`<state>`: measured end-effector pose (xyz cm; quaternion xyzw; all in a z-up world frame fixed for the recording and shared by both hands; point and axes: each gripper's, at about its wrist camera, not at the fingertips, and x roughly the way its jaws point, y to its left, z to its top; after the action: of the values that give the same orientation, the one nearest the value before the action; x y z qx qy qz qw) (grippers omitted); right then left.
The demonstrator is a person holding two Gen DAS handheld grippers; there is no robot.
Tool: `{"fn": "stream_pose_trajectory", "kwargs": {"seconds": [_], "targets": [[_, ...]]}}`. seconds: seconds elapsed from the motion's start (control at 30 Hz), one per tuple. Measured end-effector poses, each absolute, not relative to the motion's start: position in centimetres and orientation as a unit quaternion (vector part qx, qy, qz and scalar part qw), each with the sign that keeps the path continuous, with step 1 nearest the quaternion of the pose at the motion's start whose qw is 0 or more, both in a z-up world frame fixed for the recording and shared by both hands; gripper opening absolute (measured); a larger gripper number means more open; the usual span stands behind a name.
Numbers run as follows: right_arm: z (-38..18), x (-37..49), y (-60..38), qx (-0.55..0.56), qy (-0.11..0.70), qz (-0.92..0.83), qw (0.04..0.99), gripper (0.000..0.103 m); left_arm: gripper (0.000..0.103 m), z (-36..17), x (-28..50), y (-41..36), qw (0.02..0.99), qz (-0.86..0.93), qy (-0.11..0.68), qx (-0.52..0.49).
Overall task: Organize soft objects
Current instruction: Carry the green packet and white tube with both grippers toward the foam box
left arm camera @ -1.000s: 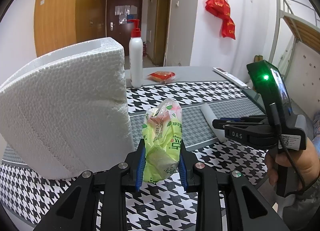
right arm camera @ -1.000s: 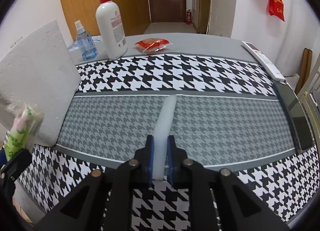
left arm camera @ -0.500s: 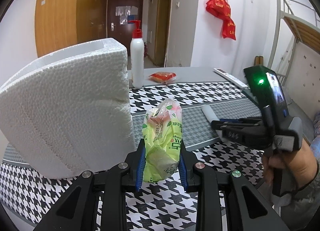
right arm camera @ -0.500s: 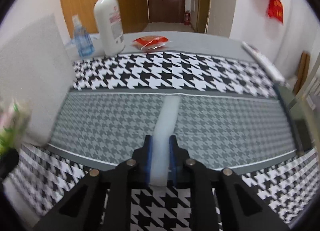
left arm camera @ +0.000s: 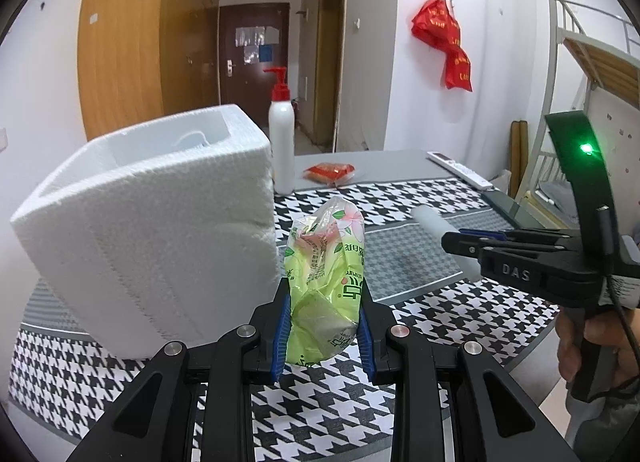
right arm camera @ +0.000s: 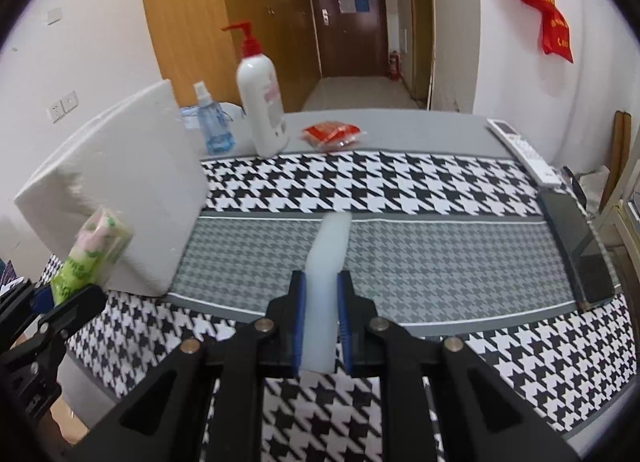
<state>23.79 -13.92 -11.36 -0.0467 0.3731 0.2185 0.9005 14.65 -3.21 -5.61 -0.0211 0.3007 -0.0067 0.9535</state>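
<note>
Right wrist view: foam stick (right arm camera: 326, 262) points away, lengthwise from jaws.

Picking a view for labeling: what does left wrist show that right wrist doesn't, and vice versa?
Left wrist only: the open top of the white foam box, the bunk bed frame, and the hand that holds the right gripper.

Right wrist only: the blue spray bottle and the dark phone at the table's right edge.

Both: the left gripper shut on the green tissue pack, the right gripper shut on the white foam strip, the pump bottle, the red packet, the remote.
</note>
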Motion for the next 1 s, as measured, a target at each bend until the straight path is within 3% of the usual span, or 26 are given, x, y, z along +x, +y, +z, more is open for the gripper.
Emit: {"fn": "stream_pose_trajectory", "kwargs": {"seconds": [1.0], "targets": [[-4.0, 16.4, -12.8, -0.046, 0.252, 0.276, 0.926, 0.019, 0.03, 1.6, 9.2, 0.2, 0.981, 0.021, 0.194, -0.014]]}}
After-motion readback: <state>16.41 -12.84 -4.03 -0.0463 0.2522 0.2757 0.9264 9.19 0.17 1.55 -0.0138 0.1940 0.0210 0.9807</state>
